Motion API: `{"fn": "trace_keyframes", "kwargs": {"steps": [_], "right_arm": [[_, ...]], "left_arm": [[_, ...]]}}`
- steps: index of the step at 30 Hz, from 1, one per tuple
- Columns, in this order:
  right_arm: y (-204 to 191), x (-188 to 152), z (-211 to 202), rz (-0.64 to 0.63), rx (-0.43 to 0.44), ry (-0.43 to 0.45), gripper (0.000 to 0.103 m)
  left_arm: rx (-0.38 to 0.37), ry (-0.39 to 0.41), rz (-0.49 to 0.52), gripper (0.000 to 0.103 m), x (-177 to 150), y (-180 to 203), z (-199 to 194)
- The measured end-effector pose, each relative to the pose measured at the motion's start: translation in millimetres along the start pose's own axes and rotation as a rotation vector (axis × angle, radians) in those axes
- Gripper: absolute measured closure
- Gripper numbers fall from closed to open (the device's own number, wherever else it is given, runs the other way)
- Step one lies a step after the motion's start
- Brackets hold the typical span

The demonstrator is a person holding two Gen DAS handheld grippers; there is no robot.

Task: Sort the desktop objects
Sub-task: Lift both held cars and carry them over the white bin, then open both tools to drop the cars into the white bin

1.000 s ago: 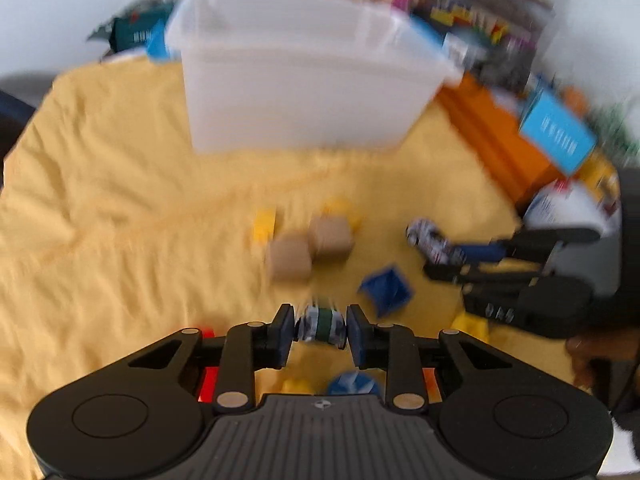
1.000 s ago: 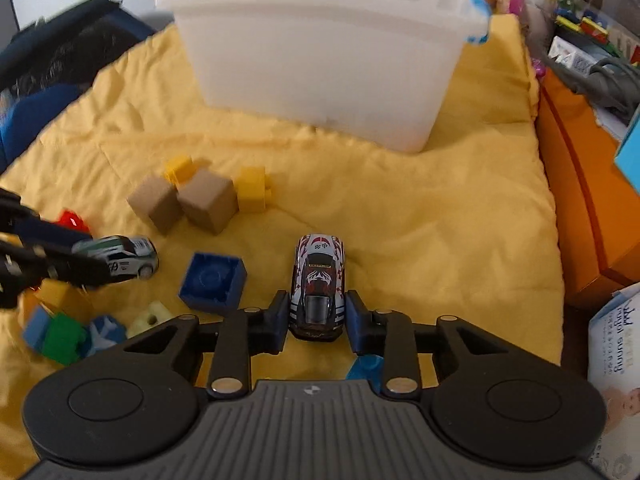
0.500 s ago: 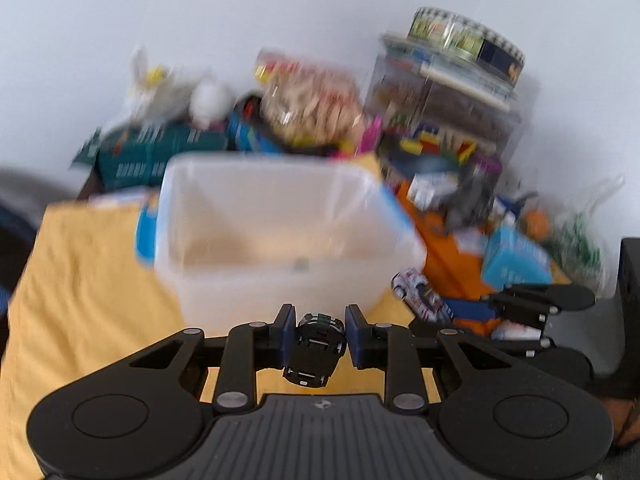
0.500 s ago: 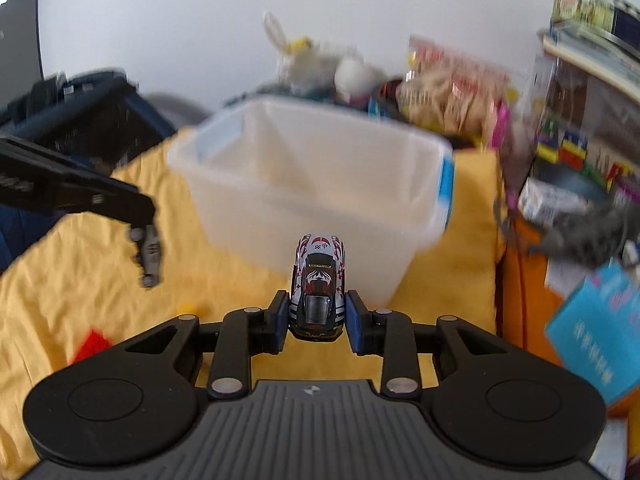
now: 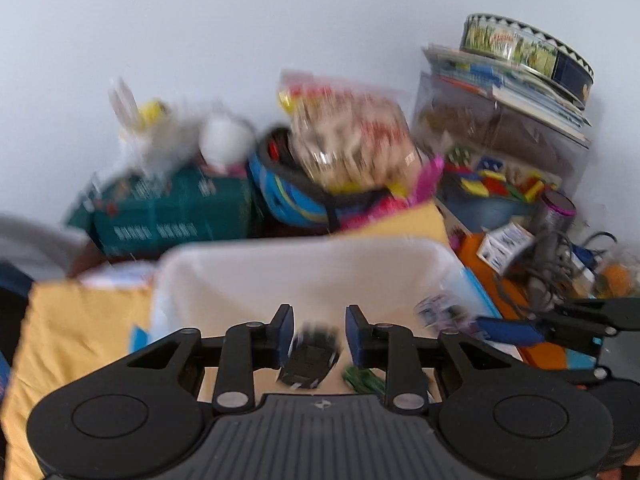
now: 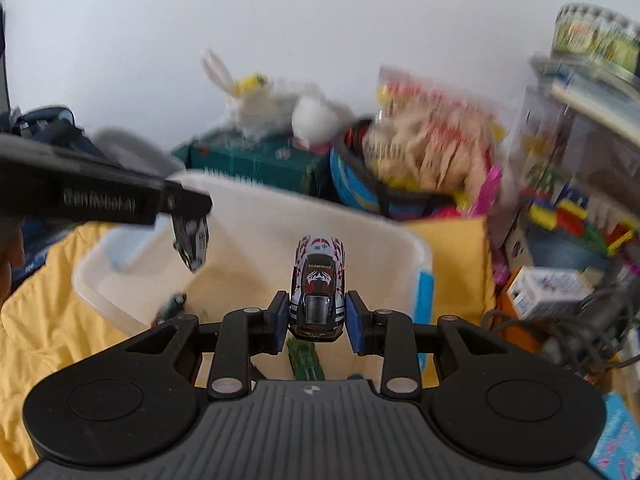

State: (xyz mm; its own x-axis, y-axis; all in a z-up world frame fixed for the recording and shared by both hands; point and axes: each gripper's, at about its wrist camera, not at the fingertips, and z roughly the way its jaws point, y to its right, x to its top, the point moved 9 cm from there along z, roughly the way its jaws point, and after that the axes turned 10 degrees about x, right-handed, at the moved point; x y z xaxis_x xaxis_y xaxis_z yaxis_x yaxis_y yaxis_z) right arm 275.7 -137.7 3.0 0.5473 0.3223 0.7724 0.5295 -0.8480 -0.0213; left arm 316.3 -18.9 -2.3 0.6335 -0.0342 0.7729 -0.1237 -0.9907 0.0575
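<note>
**Two cars over the bin, both grips letting go**

The dark toy car [image 5: 310, 356] is the one to watch. It hangs tilted and blurred between the pads of your left gripper [image 5: 318, 332], above the open mouth of the clear plastic bin [image 5: 240, 276]. Those jaws are opening at a narrow setting, and there is daylight between the car and the pad on its right. From the right wrist camera the same car dangles nose-down off the left fingertips, over the bin's left half.

Now the white and red toy car [image 6: 318, 292]. It sits square between the blue pads of your right gripper [image 6: 318, 322], nose pointing at the bin's far wall and body above the bin's interior near its right side. These jaws are opening too, but both pads hug the car's flanks and it looks level and sharp.

Down inside the bin a green toy car [image 6: 304, 360] lies on the floor under your right gripper. Another small toy [image 6: 172, 304] lies toward the bin's left wall, too blurred to name.

The bin stands on a yellow cloth [image 6: 48, 320]. Behind the bin are a teal box [image 5: 168, 220] and a snack bag [image 5: 348, 144]. To the bin's right, a round tin [image 5: 524, 52] tops a stack.
</note>
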Motion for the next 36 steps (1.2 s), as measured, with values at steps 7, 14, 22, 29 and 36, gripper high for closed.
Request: {"fn": "trace_keyframes", "kwargs": {"steps": [7, 14, 22, 29, 36], "right_arm": [[4.2, -3.6, -22.8, 0.068, 0.023, 0.058, 0.068], [-11.0, -23.6, -60.0, 0.058, 0.063, 0.101, 0.068], [-44.2, -123.2, -74.4, -0.033, 0.111, -0.092, 0.068], [-69.6, -199.4, -101.0, 0.108, 0.233, -0.222, 0.067], [-106.9, -236.2, -116.4, -0.007, 0.289, -0.31, 0.067]], "left_arm": [[-0.028, 0.035, 0.035, 0.048, -13.1, -0.6, -45.8], [-0.028, 0.03, 0.071, 0.036, -76.8, -0.2, -106.1], [0.022, -0.186, 0.204, 0.036, -210.1, 7.2, -131.5], [-0.008, -0.25, 0.207, 0.036, -256.2, 18.9, -149.3], [-0.112, -0.238, 0.279, 0.036, -272.9, 60.9, -166.4]]}}
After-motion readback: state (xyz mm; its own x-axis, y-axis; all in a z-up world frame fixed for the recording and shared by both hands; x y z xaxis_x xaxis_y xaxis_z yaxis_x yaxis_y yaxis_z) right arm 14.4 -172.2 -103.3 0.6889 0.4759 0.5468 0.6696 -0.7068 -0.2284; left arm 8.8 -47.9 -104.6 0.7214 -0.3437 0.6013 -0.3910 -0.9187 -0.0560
